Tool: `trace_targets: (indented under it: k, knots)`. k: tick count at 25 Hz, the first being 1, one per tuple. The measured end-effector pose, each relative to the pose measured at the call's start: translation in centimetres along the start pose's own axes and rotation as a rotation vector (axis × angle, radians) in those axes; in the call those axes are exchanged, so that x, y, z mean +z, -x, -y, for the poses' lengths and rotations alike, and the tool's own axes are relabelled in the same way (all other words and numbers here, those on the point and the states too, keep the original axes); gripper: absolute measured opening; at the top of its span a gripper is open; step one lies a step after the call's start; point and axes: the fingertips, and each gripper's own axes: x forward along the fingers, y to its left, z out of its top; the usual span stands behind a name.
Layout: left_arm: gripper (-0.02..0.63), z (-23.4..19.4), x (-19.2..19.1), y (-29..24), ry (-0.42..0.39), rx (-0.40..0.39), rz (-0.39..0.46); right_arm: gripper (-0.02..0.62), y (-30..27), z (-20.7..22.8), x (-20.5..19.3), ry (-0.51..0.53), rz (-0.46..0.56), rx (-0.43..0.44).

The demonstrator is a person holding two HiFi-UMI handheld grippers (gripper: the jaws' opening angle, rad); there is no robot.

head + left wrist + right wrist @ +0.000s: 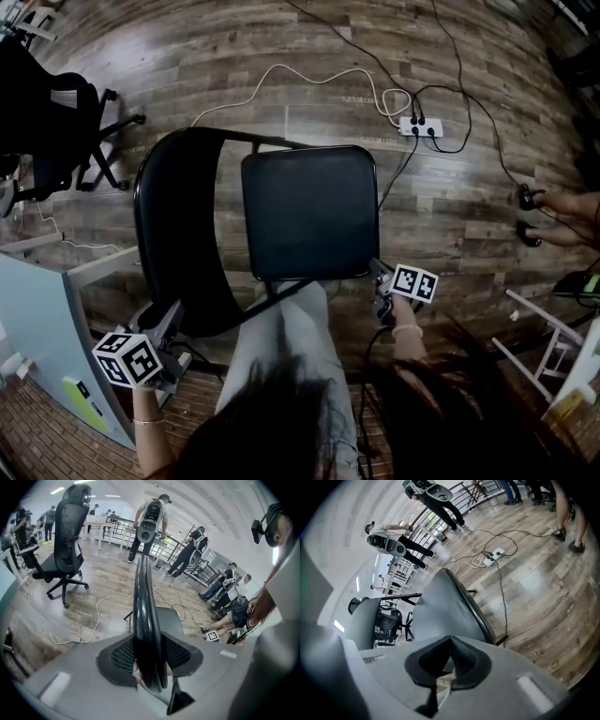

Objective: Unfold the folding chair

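**Head view.** The black folding chair (pixel 309 211) stands on the wooden floor (pixel 450 216), directly in front of the person. Its seat (pixel 309 187) is level and its curved backrest (pixel 173 225) rises at the left. The left gripper (pixel 172 319) is at the backrest's near edge, and the right gripper (pixel 380 272) is just beside the seat's near right corner. An office chair (pixel 56 122) stands at the upper left and a grey panel (pixel 37 328) at the lower left. A power strip (pixel 421 127) with its cables lies beyond the seat. Bare floor lies open to the right of the seat.

**Left gripper view.** The backrest's edge (pixel 145 597) runs upright between the fingers (pixel 123 656), which are released and spread to either side of it. The office chair (pixel 68 531) stands well apart at the left, with bare floor between.

**Right gripper view.** The fingers (pixel 464 660) are clenched together with nothing between them. The seat (pixel 440 606) lies just beyond their tips. To the right, the floor is open as far as the power strip (pixel 494 555).
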Motion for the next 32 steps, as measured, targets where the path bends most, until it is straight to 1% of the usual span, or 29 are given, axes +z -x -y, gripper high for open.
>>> trace_targets:
  k: [3,8,11,14,19,20,21,23,26,32]
  knots:
    - [0.161,0.0,-0.2,0.3,0.001,0.0,-0.006,-0.006,0.1,-1.7,-0.6,0.012,0.013,0.023]
    - [0.159,0.2,-1.4,1.8,0.043,-0.008,0.003,-0.006,0.9,-5.3,-1.7,0.049,0.022,0.059]
    - [0.143,0.3,-2.4,2.6,0.056,-0.029,-0.004,-0.006,1.8,-7.9,-1.7,0.1,0.026,0.091]
    - [0.129,0.1,-2.6,2.9,0.06,-0.031,0.006,-0.006,2.6,-10.5,-1.2,0.154,0.043,0.104]
    - [0.116,0.1,-3.0,3.2,0.004,0.004,-0.002,-0.006,4.3,-13.2,-1.2,0.185,0.067,0.108]
    - [0.102,0.1,-3.2,3.4,-0.006,0.012,-0.005,-0.006,4.7,-13.7,-1.3,0.188,0.071,0.11]
    - [0.051,0.1,-3.4,3.5,-0.014,0.021,-0.006,-0.006,5.2,-14.0,-1.4,0.193,0.077,0.111]
    - [0.001,0.2,-3.8,3.7,-0.032,0.036,-0.004,-0.006,6.0,-14.7,-1.7,0.206,0.09,0.113]
    - [-0.003,0.7,-4.3,4.3,-0.065,0.035,0.002,-0.006,7.2,-15.6,-2.8,0.217,0.1,0.116]
    - [-0.003,2.7,-4.2,5.6,-0.108,0.007,0.039,-0.006,9.0,-16.1,-5.6,0.223,0.097,0.114]
